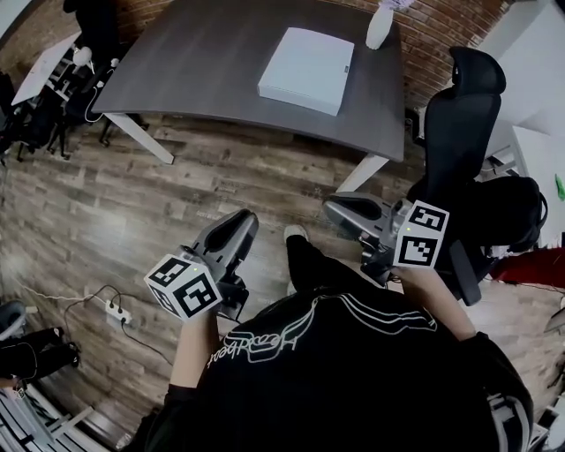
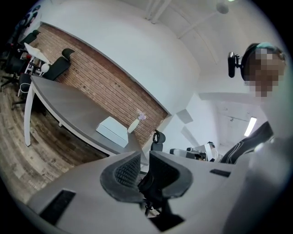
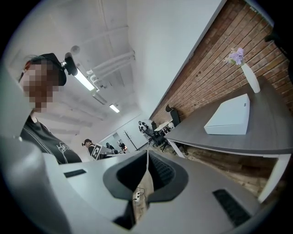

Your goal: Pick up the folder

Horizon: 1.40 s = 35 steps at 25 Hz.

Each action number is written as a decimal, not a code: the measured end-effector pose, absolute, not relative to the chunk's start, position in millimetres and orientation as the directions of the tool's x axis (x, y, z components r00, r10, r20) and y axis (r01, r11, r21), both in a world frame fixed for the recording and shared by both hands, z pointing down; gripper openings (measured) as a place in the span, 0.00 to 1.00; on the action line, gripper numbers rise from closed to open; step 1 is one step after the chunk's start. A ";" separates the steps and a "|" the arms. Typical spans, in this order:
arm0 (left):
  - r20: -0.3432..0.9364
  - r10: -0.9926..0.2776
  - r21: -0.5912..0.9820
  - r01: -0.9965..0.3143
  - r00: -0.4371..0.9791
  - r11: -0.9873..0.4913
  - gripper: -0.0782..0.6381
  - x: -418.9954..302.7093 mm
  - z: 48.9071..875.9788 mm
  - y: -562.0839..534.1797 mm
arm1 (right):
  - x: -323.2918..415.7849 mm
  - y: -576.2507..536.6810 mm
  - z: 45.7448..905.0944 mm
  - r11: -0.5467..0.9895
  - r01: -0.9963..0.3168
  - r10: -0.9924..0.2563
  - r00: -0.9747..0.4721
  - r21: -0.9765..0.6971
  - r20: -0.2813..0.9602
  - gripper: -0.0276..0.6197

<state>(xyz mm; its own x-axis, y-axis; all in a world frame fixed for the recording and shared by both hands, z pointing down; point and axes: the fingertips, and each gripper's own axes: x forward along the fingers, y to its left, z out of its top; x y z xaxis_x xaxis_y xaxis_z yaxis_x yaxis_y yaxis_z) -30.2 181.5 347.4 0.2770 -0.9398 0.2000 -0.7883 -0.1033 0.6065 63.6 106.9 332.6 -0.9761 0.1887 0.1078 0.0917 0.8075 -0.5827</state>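
Head view: white folder [image 1: 306, 69] flat on counter [image 1: 194, 62] at twelve o'clock, well ahead. Left gripper [image 1: 238, 224] fingers a crack apart, right gripper [image 1: 339, 208] fingers shut, both empty. Probably light, stiff, slick; pinch near edge.

A: How many worktops?
B: One worktop [image 1: 203, 71], carrying one folder [image 1: 306, 69] and one vase [image 1: 380, 26] at one o'clock from it.
A: And around it?
B: One black chair [image 1: 463, 106] beside it at three o'clock, one power strip [image 1: 117, 311] on the floor, and two tongs: left tongs [image 1: 240, 222], right tongs [image 1: 335, 208].
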 end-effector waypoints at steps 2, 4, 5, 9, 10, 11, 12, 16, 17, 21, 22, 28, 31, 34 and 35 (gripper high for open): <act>0.202 -0.940 0.623 -0.776 0.275 -0.093 0.20 -43.5 353.3 172.7 | 56.0 94.2 336.6 0.804 0.084 0.178 -0.979 -0.589 0.103 0.04; 0.208 -0.939 0.630 -0.772 0.273 -0.085 0.24 -55.8 358.4 161.3 | 47.7 79.3 342.3 0.798 0.077 0.171 -0.980 -0.598 0.102 0.04; 0.213 -0.938 0.630 -0.772 0.273 -0.081 0.25 -63.2 360.8 153.9 | 42.4 70.0 345.3 0.795 0.072 0.167 -0.981 -0.603 0.102 0.04; 0.230 -0.932 0.653 -0.755 0.279 -0.065 0.31 -100.1 368.9 116.7 | 14.3 26.1 355.9 0.784 0.038 0.134 -0.985 -0.620 0.109 0.04; 0.237 -0.929 0.656 -0.752 0.285 -0.064 0.32 -109.4 370.7 106.4 | 7.2 14.3 358.1 0.782 0.028 0.124 -0.986 -0.623 0.111 0.04; 0.246 -0.924 0.654 -0.754 0.292 -0.064 0.33 -118.6 372.4 95.2 | 0.5 1.7 360.4 0.780 0.019 0.113 -0.987 -0.626 0.111 0.05; 0.256 -0.920 0.651 -0.756 0.298 -0.063 0.35 -127.7 373.7 83.2 | -5.8 -11.6 362.7 0.776 0.009 0.102 -0.989 -0.630 0.111 0.05; 0.278 -0.906 0.654 -0.754 0.318 -0.065 0.40 -162.1 373.8 33.8 | -27.1 -64.3 370.9 0.760 -0.026 0.063 -0.992 -0.650 0.113 0.06; 0.277 -0.904 0.653 -0.754 0.325 -0.071 0.41 -169.4 372.6 22.5 | -31.2 -76.5 371.5 0.762 -0.037 0.051 -0.992 -0.647 0.117 0.08; 0.269 -0.899 0.632 -0.768 0.346 -0.107 0.44 -189.5 368.7 -17.2 | -37.5 -119.4 371.2 0.810 -0.116 -0.034 -0.988 -0.574 0.151 0.20; 0.268 -0.898 0.631 -0.768 0.349 -0.110 0.45 -192.5 369.7 -25.8 | -35.6 -128.5 372.1 0.820 -0.146 -0.065 -0.984 -0.553 0.165 0.23; 0.299 -0.881 0.630 -0.769 0.367 -0.106 0.49 -215.2 381.5 -71.7 | -28.9 -176.0 385.4 0.777 -0.289 -0.205 -0.956 -0.559 0.209 0.35; 0.329 -0.859 0.629 -0.769 0.392 -0.110 0.50 -225.8 391.7 -89.9 | -28.3 -192.6 394.9 0.753 -0.345 -0.261 -0.938 -0.560 0.227 0.37; 0.361 -0.833 0.633 -0.766 0.419 -0.112 0.51 -236.7 403.6 -118.3 | -29.2 -213.1 406.2 0.724 -0.398 -0.306 -0.917 -0.564 0.255 0.38; 0.371 -0.824 0.635 -0.764 0.429 -0.112 0.52 -239.2 408.0 -128.6 | -28.3 -220.6 410.2 0.709 -0.416 -0.321 -0.909 -0.570 0.264 0.38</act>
